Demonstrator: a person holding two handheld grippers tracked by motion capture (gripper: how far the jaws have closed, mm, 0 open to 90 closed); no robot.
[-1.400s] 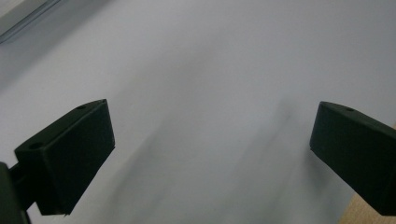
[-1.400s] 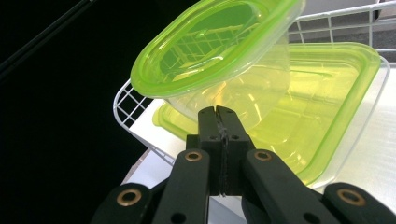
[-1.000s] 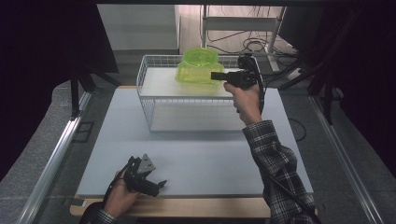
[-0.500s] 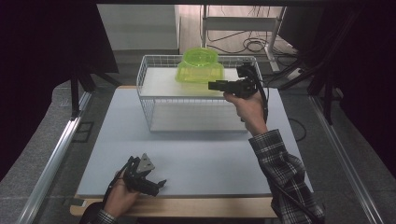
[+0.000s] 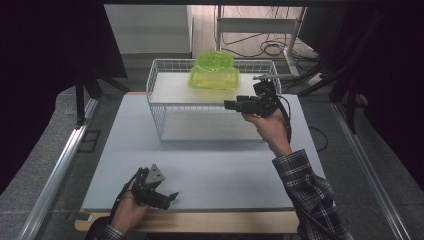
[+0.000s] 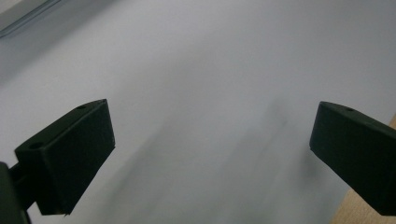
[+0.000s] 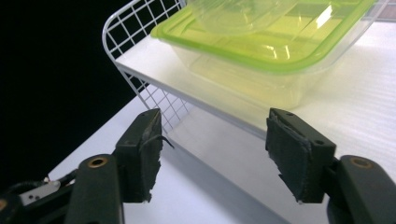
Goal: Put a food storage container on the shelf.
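High view showed a green-lidded plastic container [image 5: 214,77] resting on the shelf inside a white wire basket [image 5: 155,95], the right gripper [image 5: 231,105] just beside it with jaws apart, the left gripper [image 5: 172,195] likewise spread; light, stiff, probably slippery, best pinched at its lid rim.

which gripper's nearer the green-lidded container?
Right. The right gripper hovers open just in front of the container on the wire rack; the left gripper sits open at the table's near edge.
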